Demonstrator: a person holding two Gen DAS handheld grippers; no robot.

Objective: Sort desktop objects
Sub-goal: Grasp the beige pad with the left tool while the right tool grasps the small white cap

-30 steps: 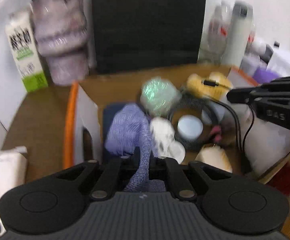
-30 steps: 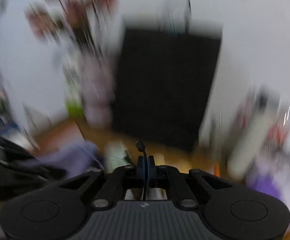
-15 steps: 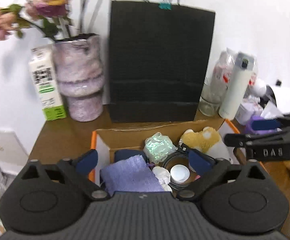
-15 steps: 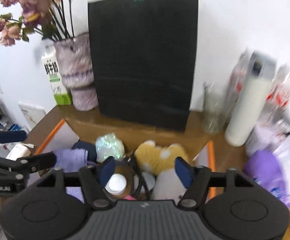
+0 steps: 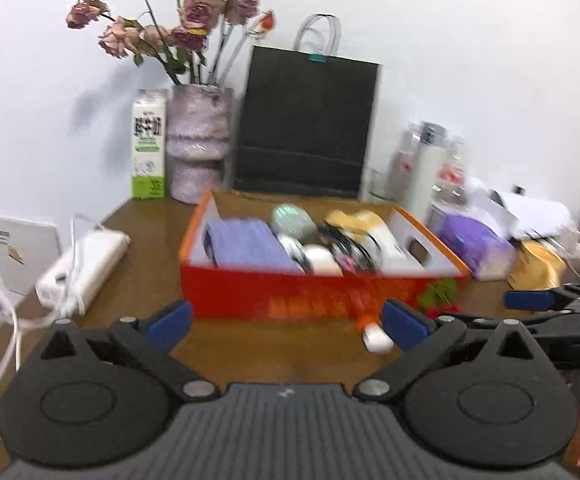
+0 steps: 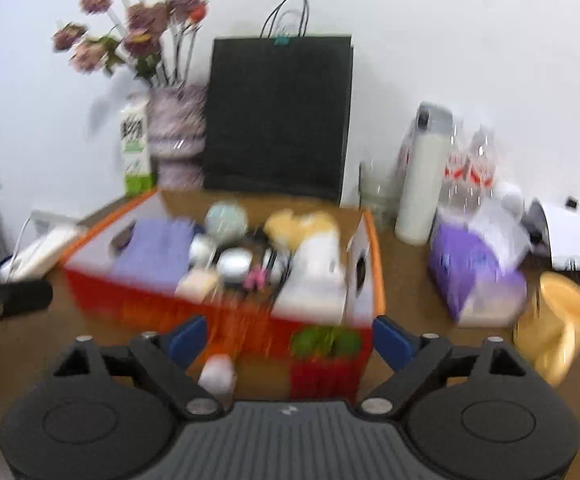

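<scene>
- The left claw (image 5: 286, 322) stood wide with nothing between its blue pads; it had all but finished spreading.
- The right claw (image 6: 290, 338) was opening too, its jaws parting and empty.
- The orange cardboard box (image 5: 322, 288) sat on the wooden table (image 5: 142, 248) straight ahead of both claws, its long axis running across their line of sight, its near wall facing them.
- Inside it lay a purple cloth (image 5: 246, 246), a greenish ball (image 5: 292, 220), a yellow plush toy (image 5: 354, 220), a coiled black cable (image 5: 346, 242) and a round white case (image 5: 322, 258), packed close together.
- Outside the box, a small white object (image 5: 378, 340) lay on the table just ahead of the left claw's right finger; in the right wrist view it (image 6: 218, 374) sat close in, near the right claw's left finger.
- That loose piece looked like the next thing to sort; it lay between the two claws, and which one was nearer could not be told.
- The blur hid its shape and long axis.
- A purple tissue pack (image 6: 478, 276) and a yellow bag (image 6: 558, 320) lay well off to the right of the right claw.
</scene>
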